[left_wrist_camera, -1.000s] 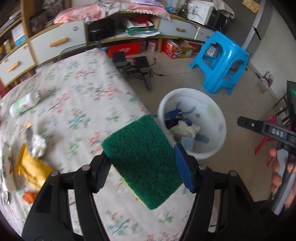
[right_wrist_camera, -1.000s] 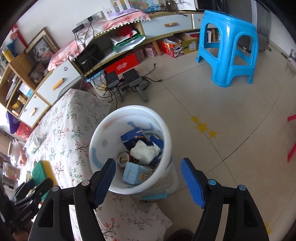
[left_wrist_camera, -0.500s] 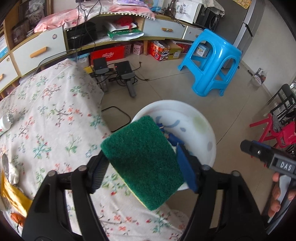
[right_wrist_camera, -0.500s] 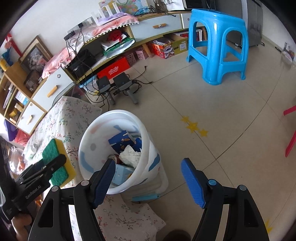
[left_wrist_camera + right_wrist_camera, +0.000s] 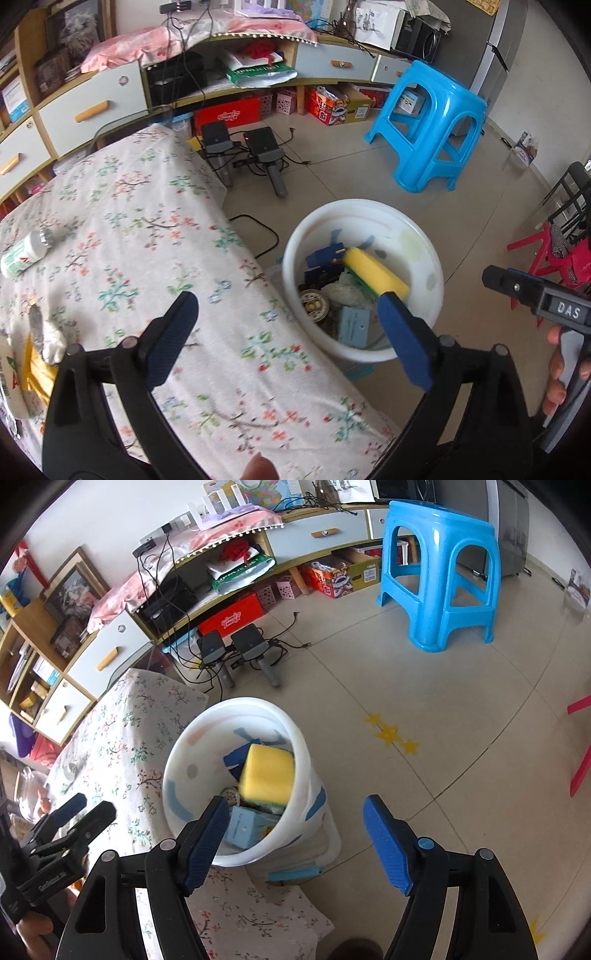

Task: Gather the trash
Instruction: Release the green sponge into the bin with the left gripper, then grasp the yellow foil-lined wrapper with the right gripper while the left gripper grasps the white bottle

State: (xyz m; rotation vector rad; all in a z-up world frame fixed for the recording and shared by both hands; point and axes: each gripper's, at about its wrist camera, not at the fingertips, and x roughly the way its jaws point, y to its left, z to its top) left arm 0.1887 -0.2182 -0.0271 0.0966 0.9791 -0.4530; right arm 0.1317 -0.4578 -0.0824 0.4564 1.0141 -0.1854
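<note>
The sponge (image 5: 375,277) lies yellow side up in the bin (image 5: 424,258), long axis tilted toward the rim, while both grippers (image 5: 291,332) (image 5: 295,842) hold their jaws wide apart, empty.

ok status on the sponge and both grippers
Left gripper open, empty. Right gripper open, empty. Sponge in the white bin, yellow side up. Nothing in the way.

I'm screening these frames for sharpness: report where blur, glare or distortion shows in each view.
Left wrist view: the floral tablecloth smears near the bottom edge, while the yellow-and-green sponge in the white plastic bucket stays fairly crisp. Right wrist view: that sponge is motion-blurred, and soft daylight glare lies on the floor tiles. Both views: fisheye bending and dark corners.
</note>
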